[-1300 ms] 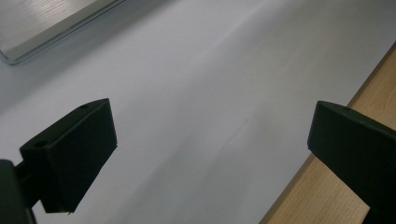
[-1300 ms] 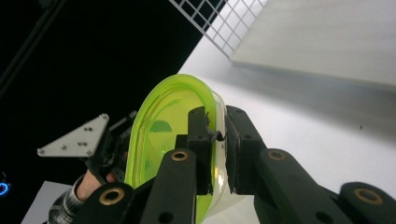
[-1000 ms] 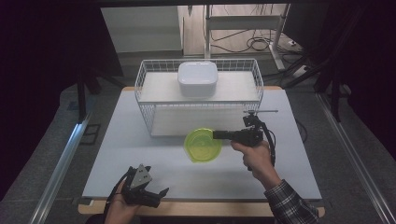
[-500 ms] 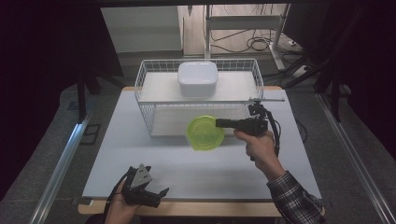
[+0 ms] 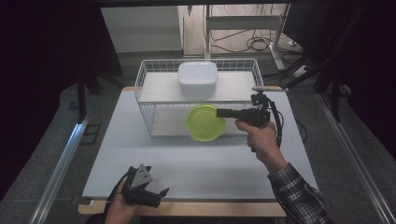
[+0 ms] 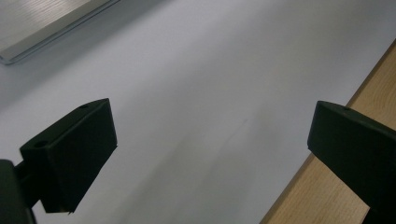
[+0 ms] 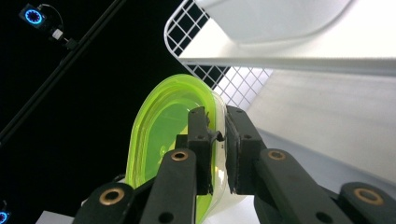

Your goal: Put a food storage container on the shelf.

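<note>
Right gripper (image 5: pixel 219 112): I had its jaws pinched on the rim of the green bowl (image 5: pixel 205 122), one pad inside the wall and one outside, as the right gripper view (image 7: pixel 215 135) showed plainly.
Right hand (image 5: pixel 259 135): I saw it gripping the tool's handle from below, with a plaid sleeve (image 5: pixel 299 196) behind it and the cable looping off the tool's back end.
Green bowl: It hung tipped on its edge, clear of the table (image 5: pixel 196 163), its open side turned toward the high camera; it sat in front of the wire rack's (image 5: pixel 149 100) lower opening, just below the shelf edge.
Bowl, close up (image 7: pixel 163 135): Translucent lime plastic; I could see the jaw pad through the wall.
Wire rack: White mesh basket frame, standing at the far side of the table, with a flat white shelf (image 5: pixel 161 87) across its top.
White dish (image 5: pixel 197 78): Squarish, rounded corners, resting on the shelf near the middle; its underside also showed at the top of the right gripper view (image 7: pixel 275 18).
Left gripper (image 5: pixel 154 195): I kept it resting at the near edge of the table, jaws spread wide with nothing between them (image 6: pixel 210 154).
Left hand (image 5: pixel 122 205): Low at the table's front edge, holding the tool.
Table edge (image 6: pixel 327 196): Pale wood strip beside the white top, under the left gripper.
</note>
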A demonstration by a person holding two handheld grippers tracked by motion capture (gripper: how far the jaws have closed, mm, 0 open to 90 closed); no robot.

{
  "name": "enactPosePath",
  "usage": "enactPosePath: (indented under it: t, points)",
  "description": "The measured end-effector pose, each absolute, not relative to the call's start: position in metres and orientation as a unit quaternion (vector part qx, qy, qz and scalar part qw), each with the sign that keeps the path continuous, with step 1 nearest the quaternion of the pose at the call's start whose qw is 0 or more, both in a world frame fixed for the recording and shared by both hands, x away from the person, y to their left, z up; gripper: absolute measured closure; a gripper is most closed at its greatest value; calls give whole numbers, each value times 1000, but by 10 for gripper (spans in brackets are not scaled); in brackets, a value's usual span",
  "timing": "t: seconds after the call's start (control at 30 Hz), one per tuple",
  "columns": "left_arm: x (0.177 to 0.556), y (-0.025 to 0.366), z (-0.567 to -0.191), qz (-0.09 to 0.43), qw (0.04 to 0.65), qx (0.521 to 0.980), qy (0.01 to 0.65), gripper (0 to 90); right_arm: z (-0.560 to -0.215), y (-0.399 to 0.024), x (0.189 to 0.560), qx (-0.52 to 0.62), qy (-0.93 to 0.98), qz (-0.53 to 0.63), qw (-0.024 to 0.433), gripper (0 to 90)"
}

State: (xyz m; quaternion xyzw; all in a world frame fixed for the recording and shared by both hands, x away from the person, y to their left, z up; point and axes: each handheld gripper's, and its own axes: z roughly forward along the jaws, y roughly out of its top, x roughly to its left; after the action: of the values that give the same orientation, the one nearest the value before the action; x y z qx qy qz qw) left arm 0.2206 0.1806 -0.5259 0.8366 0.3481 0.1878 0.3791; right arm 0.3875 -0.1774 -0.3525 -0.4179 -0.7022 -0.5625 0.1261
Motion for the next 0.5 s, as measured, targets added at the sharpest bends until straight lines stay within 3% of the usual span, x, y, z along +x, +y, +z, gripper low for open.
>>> enactPosePath:
  t: [0.5]
  points:
    - [221,180,-526,187,381,836,348,11,-317,-175,398,-414,-698,-575,102,819]
